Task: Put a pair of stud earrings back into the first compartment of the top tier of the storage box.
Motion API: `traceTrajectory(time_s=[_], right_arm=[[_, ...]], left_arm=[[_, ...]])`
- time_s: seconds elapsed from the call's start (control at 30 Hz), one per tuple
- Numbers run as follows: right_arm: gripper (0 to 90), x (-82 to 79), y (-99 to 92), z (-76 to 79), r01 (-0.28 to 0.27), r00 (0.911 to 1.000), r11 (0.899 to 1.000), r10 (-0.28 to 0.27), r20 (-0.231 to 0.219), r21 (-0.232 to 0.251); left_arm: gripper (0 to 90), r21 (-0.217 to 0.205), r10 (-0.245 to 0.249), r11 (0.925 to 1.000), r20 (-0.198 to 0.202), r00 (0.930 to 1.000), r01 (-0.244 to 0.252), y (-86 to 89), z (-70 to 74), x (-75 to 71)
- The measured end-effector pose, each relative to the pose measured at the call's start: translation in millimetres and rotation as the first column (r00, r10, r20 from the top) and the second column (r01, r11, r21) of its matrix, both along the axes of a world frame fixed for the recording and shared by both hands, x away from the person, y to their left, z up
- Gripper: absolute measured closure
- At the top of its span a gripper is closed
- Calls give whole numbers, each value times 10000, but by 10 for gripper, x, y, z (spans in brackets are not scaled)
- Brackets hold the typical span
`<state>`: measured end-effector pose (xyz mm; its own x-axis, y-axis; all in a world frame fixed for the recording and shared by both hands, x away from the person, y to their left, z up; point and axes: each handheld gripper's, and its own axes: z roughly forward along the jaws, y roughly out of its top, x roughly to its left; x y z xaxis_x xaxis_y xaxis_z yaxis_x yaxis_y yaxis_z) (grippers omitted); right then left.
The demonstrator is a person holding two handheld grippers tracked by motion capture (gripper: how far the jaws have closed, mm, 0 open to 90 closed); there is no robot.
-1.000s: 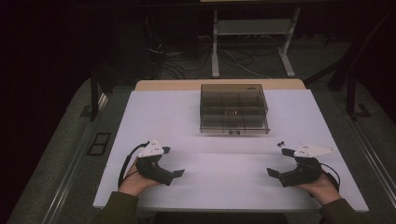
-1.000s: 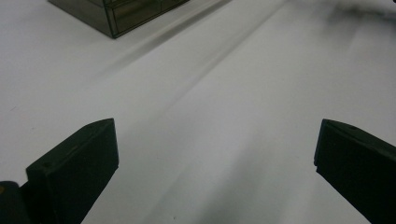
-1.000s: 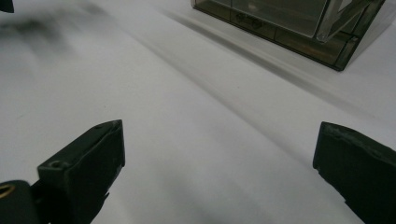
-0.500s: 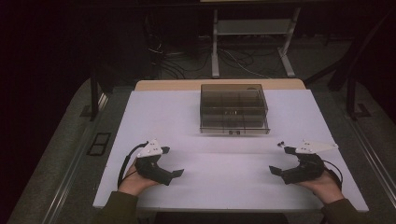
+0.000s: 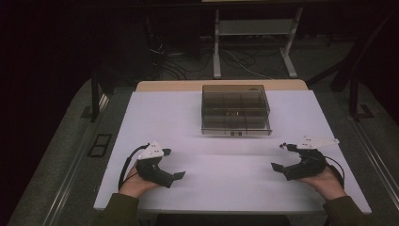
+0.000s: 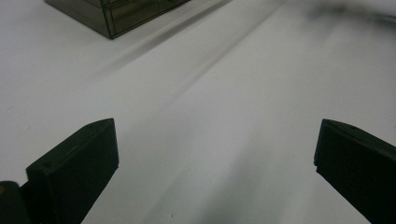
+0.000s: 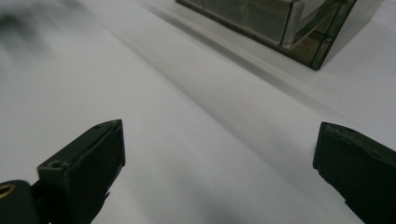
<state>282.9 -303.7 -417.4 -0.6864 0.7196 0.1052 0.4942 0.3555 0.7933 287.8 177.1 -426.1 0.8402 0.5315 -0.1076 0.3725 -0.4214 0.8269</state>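
Smoked clear plastic made up the box (image 5: pixel 236 113), which sat at the far middle of the white table (image 5: pixel 179 122), its lid apparently down and its divided compartments faintly visible through the top. Both grippers rested near the table's near edge, well apart from the box and from each other: the left gripper (image 5: pixel 173 165) at the near left, the right gripper (image 5: pixel 280 157) at the near right. Each had its jaws spread wide with nothing between them, pointing inward across bare table. In the left gripper view, a corner of the box (image 6: pixel 116 16) showed far ahead.

Risk lay in the reach. The box looked light and slick, so a one-sided push would likely slide or turn it rather than open it. A jaw meeting the lid edge at an angle could skid off.
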Motion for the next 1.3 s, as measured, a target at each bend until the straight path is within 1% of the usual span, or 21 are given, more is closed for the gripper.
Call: traceTrajectory(time_s=[0.2,0.3,0.33,0.37,0.4,0.47,0.53,0.6,0.67,0.73,0.77,0.87,1.07,1.13,1.3], right_arm=[[19,61,-23,22,108,9999,9999,-108,-9,-48],[18,90,-39,37,184,9998,9998,-184,-12,-3],[18,90,-39,37,184,9998,9998,-184,-12,-3],[18,106,-55,53,317,9995,9995,-317,-1,70],[18,115,-60,62,308,9995,9995,-308,-35,91],[18,132,-65,79,317,9995,9995,-318,-38,-15],[18,143,-67,83,304,9995,9995,-304,-53,6],[19,179,-71,83,321,9995,9994,-322,-62,-129],[19,190,-75,83,333,9994,9994,-334,-105,-128],[19,216,-85,81,304,9995,9994,-305,-54,-165],[19,240,-96,83,345,9994,9994,-345,-7,-86],[19,264,-104,92,409,9991,9991,-410,-74,-52],[20,357,-122,135,484,9988,9988,-484,51,-55],[20,406,-133,154,526,9986,9986,-526,41,-85],[21,466,-159,164,637,9980,9979,-637,-5,-68]], left_arm=[[0,15,-2,10000,14,10000,2,5,5,-2],[0,31,-38,10000,25,10000,38,6,2,-3],[0,-34,2,10000,6,10000,-2,-1,-2,-7],[0,-34,1,10000,9,10000,-1,-4,-4,-8],[0,-12,-9,10000,16,10000,9,-4,-6,-9],[0,9,-20,10000,-9,10000,20,-6,-9,-11],[0,-17,-7,10000,-9,10000,7,-5,-10,-12],[0,-21,-6,10000,3,10000,6,-2,-10,-12],[0,-43,-23,10000,12,10000,23,0,-10,-13],[0,-44,-9,10000,14,10000,9,2,-10,-12],[0,-42,-17,10000,10,10000,17,3,-10,-12],[0,-57,14,10000,-22,10000,-14,4,-12,-18],[0,-97,31,9999,5,10000,-31,9,-11,-13],[0,-101,31,9999,6,10000,-31,14,-10,-8],[0,-118,29,9999,-21,10000,-29,18,-14,-7]])
